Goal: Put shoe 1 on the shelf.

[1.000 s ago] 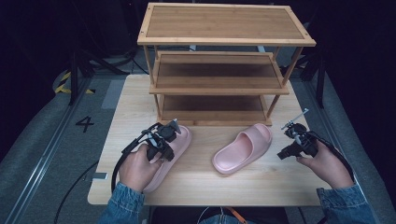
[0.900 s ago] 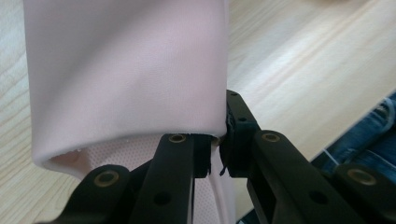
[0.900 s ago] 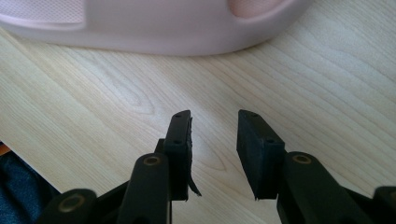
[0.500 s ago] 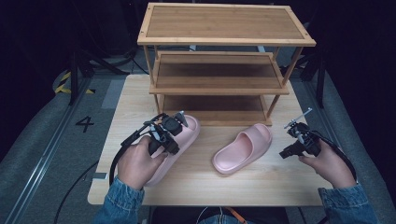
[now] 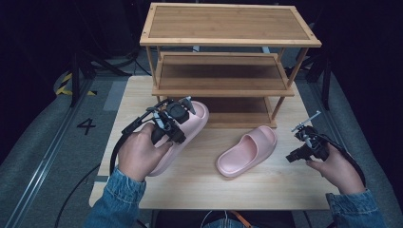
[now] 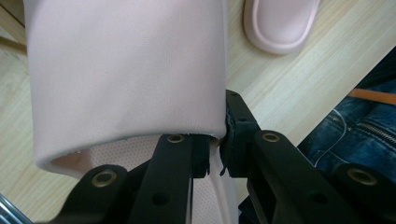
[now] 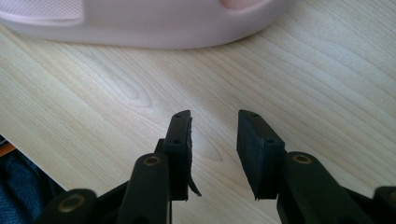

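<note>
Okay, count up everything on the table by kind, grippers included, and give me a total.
Pink slippers: 2, one clamped in the left gripper at its side wall, the other lying loose on the table.
Wooden shoe racks: 1, three tiers.
Grippers: 2, the right gripper open over bare wood.
Total: 5.

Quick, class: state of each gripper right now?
Left gripper: closed on the edge of the left slipper.
Right gripper: open, holding nothing, over the table.
</note>
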`<state>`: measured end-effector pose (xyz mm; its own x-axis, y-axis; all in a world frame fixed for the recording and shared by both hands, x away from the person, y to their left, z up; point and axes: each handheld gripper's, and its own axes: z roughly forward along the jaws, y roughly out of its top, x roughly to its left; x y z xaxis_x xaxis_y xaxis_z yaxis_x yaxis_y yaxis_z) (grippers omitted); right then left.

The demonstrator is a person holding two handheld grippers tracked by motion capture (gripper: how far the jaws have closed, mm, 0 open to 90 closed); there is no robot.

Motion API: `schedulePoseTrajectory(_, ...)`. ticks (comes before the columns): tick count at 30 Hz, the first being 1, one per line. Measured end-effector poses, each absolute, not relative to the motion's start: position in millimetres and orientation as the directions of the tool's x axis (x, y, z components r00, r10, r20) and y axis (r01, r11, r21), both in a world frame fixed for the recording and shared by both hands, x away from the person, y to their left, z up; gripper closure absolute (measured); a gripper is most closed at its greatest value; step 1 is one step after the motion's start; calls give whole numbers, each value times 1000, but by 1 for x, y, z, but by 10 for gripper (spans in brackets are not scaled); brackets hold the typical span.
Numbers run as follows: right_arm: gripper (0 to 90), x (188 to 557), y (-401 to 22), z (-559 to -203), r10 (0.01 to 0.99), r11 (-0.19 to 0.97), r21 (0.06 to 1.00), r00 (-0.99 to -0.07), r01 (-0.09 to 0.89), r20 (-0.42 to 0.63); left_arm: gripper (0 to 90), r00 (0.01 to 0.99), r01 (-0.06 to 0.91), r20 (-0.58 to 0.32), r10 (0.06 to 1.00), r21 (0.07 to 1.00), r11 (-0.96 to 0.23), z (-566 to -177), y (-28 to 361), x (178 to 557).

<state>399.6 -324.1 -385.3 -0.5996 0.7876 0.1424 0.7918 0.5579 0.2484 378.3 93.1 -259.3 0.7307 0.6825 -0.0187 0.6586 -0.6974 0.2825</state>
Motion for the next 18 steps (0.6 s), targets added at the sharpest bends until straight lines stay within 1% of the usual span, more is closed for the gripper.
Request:
schedulePoseTrajectory(12, 659, 394, -329, -385, 798, 544, 248, -586, 801, 143, 821, 752, 619, 20, 658, 320, -717, -226, 78, 401)
schedulePoseTrajectory(18, 660, 393, -330, -385, 797, 544, 251, -587, 800, 144, 821, 744, 619, 40, 666, 333, -711, -216, 70, 416)
